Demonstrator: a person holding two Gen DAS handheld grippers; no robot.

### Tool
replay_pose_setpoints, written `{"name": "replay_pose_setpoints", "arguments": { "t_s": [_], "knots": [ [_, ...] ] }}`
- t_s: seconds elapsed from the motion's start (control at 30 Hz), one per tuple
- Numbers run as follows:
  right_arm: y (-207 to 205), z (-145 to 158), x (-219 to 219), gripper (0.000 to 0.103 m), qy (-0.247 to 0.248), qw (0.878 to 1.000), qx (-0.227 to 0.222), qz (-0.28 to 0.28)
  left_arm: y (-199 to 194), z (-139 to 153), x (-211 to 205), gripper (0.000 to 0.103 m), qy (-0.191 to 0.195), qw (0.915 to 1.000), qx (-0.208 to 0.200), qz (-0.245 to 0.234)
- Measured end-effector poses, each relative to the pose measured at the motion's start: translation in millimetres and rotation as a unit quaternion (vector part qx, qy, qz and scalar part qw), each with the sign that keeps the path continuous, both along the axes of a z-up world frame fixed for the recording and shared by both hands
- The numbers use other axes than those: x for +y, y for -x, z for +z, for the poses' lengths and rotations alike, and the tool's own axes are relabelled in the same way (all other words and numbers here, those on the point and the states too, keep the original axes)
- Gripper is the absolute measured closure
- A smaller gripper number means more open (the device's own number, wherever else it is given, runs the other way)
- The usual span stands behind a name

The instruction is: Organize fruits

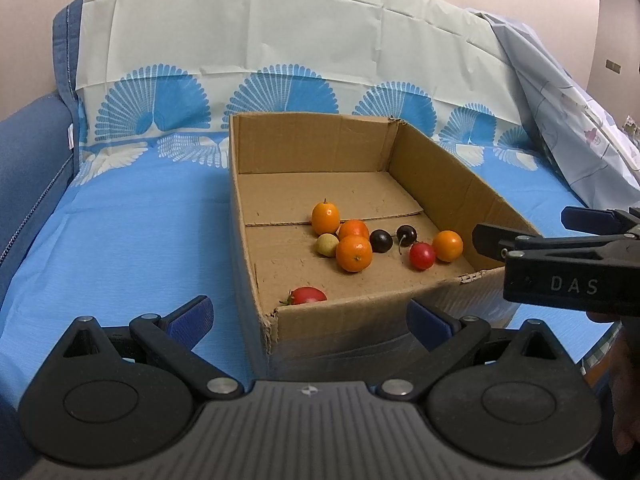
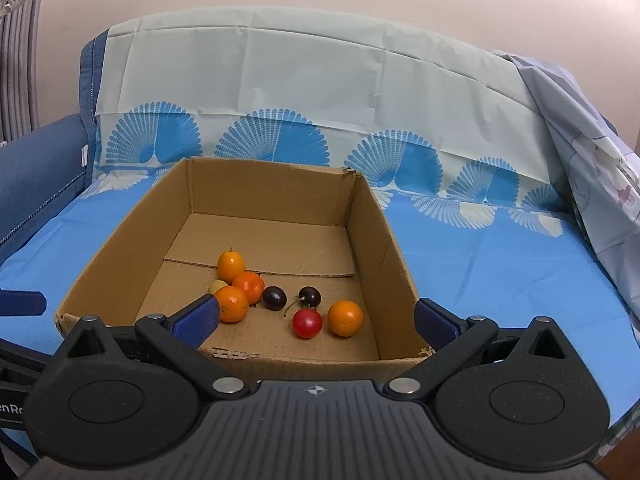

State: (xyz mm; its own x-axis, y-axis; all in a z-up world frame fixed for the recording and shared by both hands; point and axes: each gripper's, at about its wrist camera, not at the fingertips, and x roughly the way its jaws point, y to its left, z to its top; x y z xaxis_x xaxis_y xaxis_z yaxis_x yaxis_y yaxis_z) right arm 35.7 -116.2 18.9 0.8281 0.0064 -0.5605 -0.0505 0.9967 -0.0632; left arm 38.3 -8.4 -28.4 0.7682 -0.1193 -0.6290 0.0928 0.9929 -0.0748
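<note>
A blue patterned sheet (image 2: 480,264) covers the couch; the cardboard box (image 2: 120,264) sits on it, fruits (image 2: 346,318) near its front wall. Both grippers, left gripper (image 1: 310,314) and right gripper (image 2: 318,320), hover with jaws released, empty.

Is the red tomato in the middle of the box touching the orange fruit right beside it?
Apart. The right wrist view shows a thin strip of cardboard floor between the red tomato and the orange fruit; the left wrist view shows them almost meeting.

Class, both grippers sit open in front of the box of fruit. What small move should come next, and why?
Probably ease the right gripper forward and down toward the red fruit. Its jaws are open and empty, that fruit lies nearly centred between them, and it sits a little apart from its neighbours inside the box.
</note>
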Motion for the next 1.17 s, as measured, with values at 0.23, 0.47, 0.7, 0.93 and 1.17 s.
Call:
{"name": "replay_pose_setpoints", "arguments": {
  "t_s": [0.23,0.47,0.7,0.93,1.17],
  "knots": [
    [-3,-1,3,0.001,0.008,1.000,0.002,0.002,-2,2,1,0.000,0.005,1.0000,-0.004,0.001],
    [-9,-2,2,0.001,0.001,1.000,0.003,-0.003,-9,2,3,0.000,0.012,0.9999,0.001,0.008],
    [-14,-2,0,0.001,-0.010,1.000,-0.001,-0.009,-16,3,5,0.000,0.019,0.9997,-0.001,0.013],
    [-17,1,-7,0.001,-0.031,0.999,-0.013,-0.016,-25,6,8,0.000,0.030,0.9993,0.000,0.022],
    [-26,20,-79,0.001,-0.130,0.983,-0.106,-0.077,-27,16,8,0.000,0.020,0.9986,-0.047,0.012]
  ]
}}
